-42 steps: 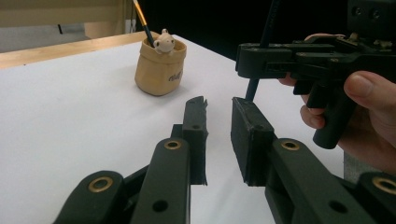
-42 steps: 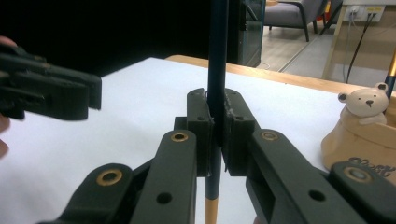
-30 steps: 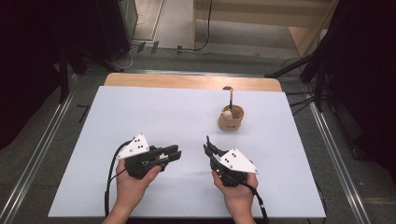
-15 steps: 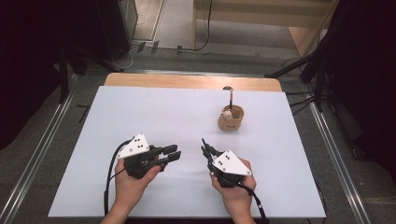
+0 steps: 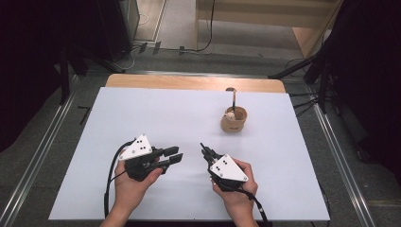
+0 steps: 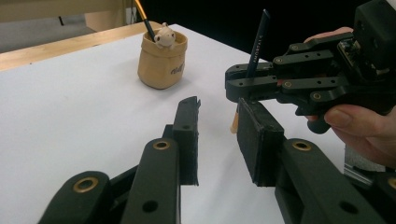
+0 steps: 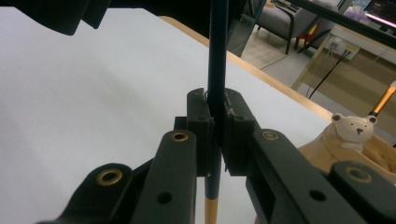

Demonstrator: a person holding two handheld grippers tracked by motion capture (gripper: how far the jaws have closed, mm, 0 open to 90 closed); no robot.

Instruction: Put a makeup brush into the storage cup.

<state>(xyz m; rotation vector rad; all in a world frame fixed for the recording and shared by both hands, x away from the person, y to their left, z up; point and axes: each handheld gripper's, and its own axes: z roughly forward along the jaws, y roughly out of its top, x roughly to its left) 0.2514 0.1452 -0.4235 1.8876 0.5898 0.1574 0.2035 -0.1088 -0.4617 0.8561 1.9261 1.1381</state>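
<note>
My right gripper (image 5: pixel 204 149) is clamped on a dark pencil (image 7: pixel 217 70) with a tan end, held upright over the white table (image 5: pixel 142 113); pale lettering runs along it, too small to read. My left gripper (image 5: pixel 174 156) has its jaws parted around nothing, having just widened slightly. Well beyond stands a tan pen holder (image 6: pixel 162 58) with a small bear figure (image 6: pixel 164 35) and dark script I cannot read.

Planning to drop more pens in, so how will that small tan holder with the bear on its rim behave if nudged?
The tan holder looks squat and wide-based, so it would probably slide rather than tip. The brush leaning in it may rattle or shift. The bear figure on the rim seems small, possibly fragile if knocked.
</note>
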